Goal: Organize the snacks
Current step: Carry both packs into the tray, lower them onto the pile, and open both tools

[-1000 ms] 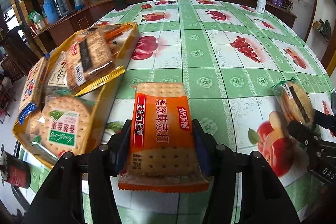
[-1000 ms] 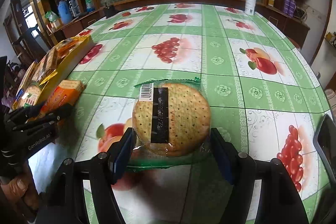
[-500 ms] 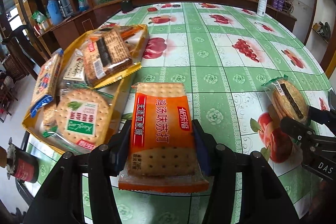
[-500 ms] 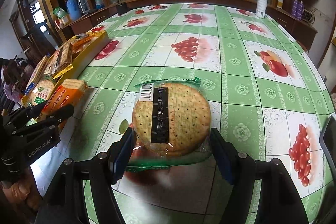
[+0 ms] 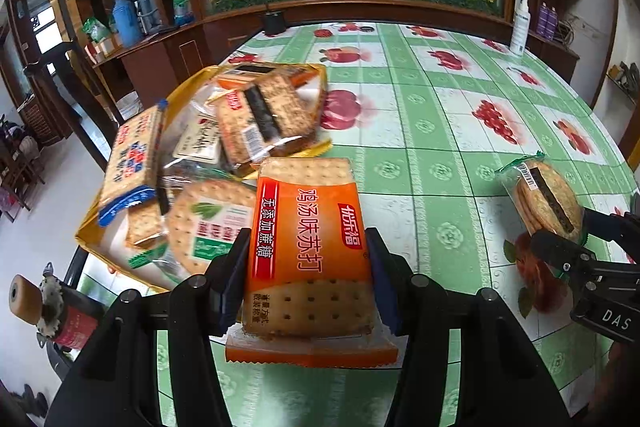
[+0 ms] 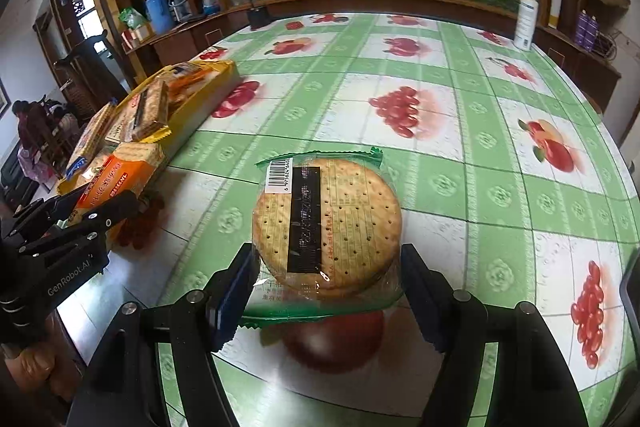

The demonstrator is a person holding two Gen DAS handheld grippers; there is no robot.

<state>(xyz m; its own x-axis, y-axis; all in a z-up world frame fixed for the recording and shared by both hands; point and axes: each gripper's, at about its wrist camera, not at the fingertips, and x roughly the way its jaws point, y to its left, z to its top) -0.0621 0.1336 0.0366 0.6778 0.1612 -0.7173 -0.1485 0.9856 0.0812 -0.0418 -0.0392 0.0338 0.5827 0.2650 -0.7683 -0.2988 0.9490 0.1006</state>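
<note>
Snacks mostly in yellow cardboard tray (image 5: 93, 231); two packs in transit.
Left tool (image 5: 308, 269) clamps orange rectangular cracker pack (image 5: 310, 235); right tool (image 6: 328, 279) clamps round biscuit pack in clear-green wrap (image 6: 326, 223); neither yet over tray on green-checked tabletop (image 6: 440, 131).

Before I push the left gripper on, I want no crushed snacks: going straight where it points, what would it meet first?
Probably the yellow box of snacks. The left gripper, shut on the orange cracker pack, would likely meet the round cracker pack there first; depth is unclear.
</note>
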